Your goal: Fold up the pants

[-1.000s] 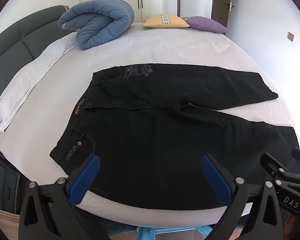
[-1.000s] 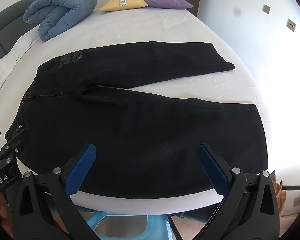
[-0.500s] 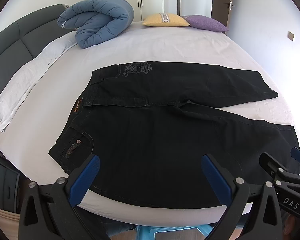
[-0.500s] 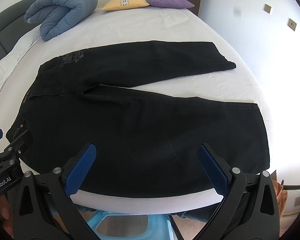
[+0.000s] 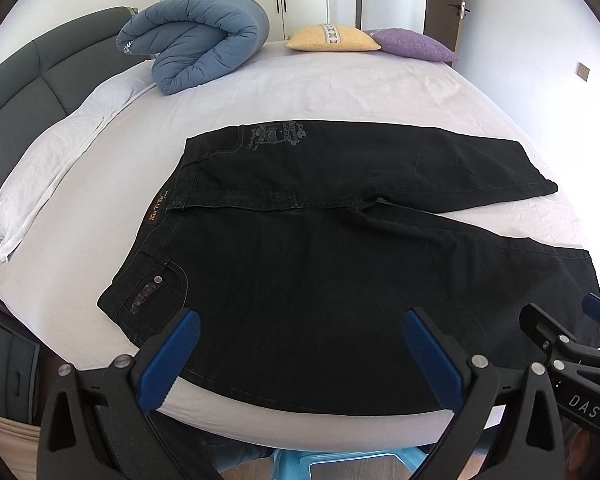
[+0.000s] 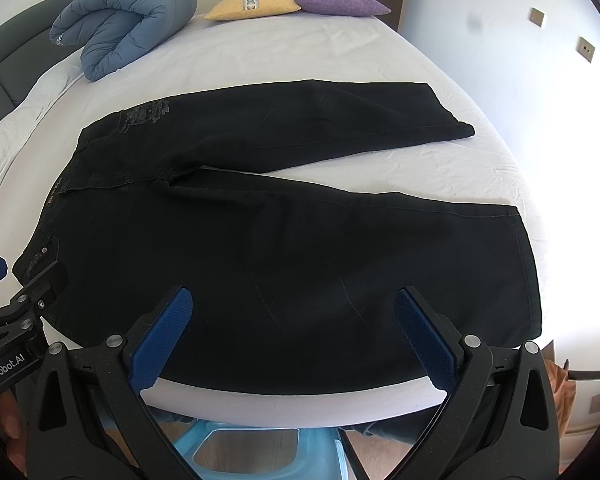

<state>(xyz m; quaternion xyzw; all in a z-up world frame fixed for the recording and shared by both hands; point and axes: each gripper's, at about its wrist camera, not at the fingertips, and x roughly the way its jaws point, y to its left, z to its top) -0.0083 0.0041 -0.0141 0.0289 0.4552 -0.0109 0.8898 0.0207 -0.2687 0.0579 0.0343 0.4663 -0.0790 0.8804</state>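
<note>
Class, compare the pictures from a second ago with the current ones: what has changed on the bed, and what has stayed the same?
Almost nothing. Both views shift very slightly. The pants stay spread flat on the bed, legs apart. The left claw and right claw remain open, holding nothing.

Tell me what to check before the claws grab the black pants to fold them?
1. Left claw open and empty: ok.
2. Right claw open and empty: ok.
3. Black pants lying flat on the bed: ok.
4. Legs lined up together: not ok, the far leg and near leg splay apart.
5. Fold space free: ok, the blue duvet and cushions sit far from the pants.
6. Near edge fully on the mattress: cannot tell, the claws hide part of it.
</note>
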